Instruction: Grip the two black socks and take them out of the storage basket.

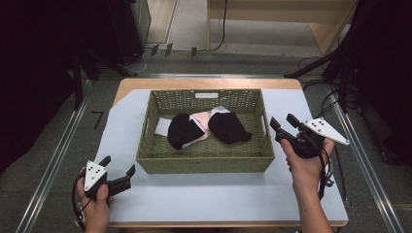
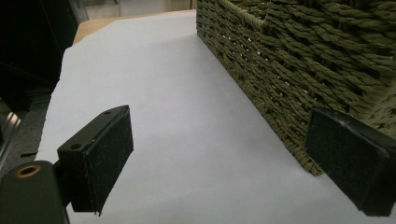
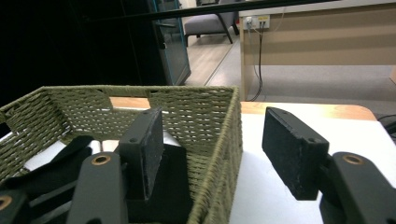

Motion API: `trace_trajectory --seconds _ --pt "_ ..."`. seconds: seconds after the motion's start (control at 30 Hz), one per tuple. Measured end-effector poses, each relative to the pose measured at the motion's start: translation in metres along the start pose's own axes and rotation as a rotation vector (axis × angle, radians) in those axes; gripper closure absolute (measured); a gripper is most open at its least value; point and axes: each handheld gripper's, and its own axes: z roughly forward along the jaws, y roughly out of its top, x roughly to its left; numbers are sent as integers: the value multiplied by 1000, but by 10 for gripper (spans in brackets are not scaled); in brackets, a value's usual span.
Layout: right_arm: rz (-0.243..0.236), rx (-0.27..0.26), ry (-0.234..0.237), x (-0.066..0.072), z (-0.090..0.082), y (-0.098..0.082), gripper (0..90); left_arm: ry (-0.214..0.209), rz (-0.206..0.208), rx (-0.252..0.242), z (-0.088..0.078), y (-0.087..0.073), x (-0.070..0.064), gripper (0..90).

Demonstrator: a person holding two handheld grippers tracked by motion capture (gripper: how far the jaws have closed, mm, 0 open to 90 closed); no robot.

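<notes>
Both grippers are standing open and empty beside the green woven basket (image 1: 204, 162) holding socks.

The left gripper (image 1: 118, 170) is resting low at the basket's front-left corner, on the white sheet (image 1: 204, 196) covering the table; its jaws are standing wide apart with nothing between them, one pad (image 2: 109, 158) out over the sheet, the other close to the basket's outer wall. Inside the basket, a black sock (image 1: 180, 130) is lying at the left, a pink sock (image 1: 201, 121) is showing in the middle, and a second black sock (image 1: 228, 127) is lying to the right. The right gripper (image 1: 283, 124) is hovering just off the basket's right wall, jaws parted, gripping nothing.
</notes>
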Motion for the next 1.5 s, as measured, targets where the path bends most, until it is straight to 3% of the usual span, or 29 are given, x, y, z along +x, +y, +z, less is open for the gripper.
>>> trace_trajectory --seconds 0.53,0.63,0.67,0.73,0.8,1.03,1.3,1.4,1.43,1.5 --pt "-19 28 34 25 33 9 393 -2 -4 1 0 0 0 92" --pt "-36 75 15 32 42 11 386 -3 -4 1 0 0 0 92" --pt "-29 75 12 33 43 12 375 -3 -4 3 0 0 1 92" --pt "1 22 25 33 44 15 369 -3 -3 2 0 0 1 92" --pt "4 19 22 34 46 16 370 -2 -4 3 0 0 1 92" --pt "-31 42 40 47 67 13 351 -3 -4 3 0 0 1 92" --pt "-87 38 34 59 93 2 390 -3 -5 3 0 0 1 92" --pt "-94 69 33 60 101 -3 401 -3 -5 2 1 0 1 92" --pt "-111 122 40 60 108 -6 398 -4 -6 3 1 0 1 92" --pt "-116 162 52 58 114 -9 376 -3 -4 5 1 0 0 92"
